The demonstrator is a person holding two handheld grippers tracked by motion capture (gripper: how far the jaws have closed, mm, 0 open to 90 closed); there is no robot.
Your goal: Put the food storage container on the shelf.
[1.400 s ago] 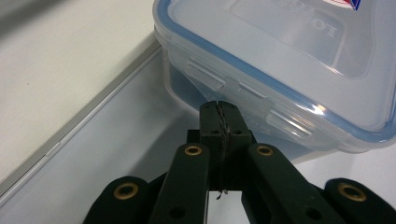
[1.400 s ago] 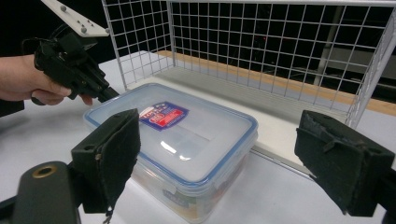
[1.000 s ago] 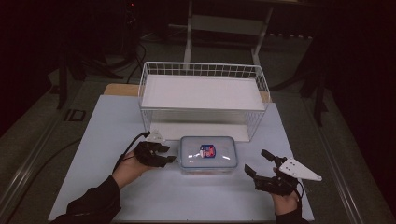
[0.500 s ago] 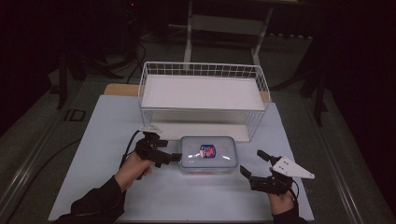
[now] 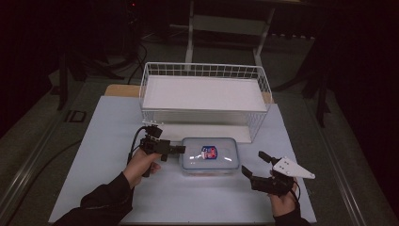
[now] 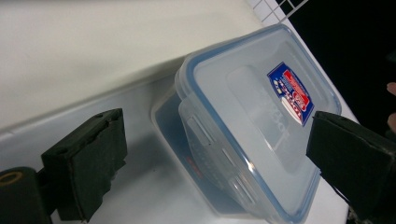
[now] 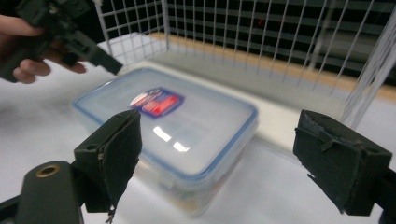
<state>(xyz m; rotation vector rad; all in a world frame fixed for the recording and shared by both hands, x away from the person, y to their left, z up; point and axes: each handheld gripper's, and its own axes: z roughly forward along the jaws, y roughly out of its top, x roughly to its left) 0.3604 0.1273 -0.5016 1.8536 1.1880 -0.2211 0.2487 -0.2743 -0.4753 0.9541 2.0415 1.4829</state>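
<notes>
A clear plastic food container with a blue-rimmed lid and red-and-blue label lies flat, lid on, just before the white wire basket.

Two hand-held black grippers beside a clear lidded box: the left gripper trails a black cable looping away from the box; the right gripper, on the box's other side, carries a pale grey three-cornered plate. Both have blocky, rough-edged black pads. The person wears dark sleeves.
</notes>
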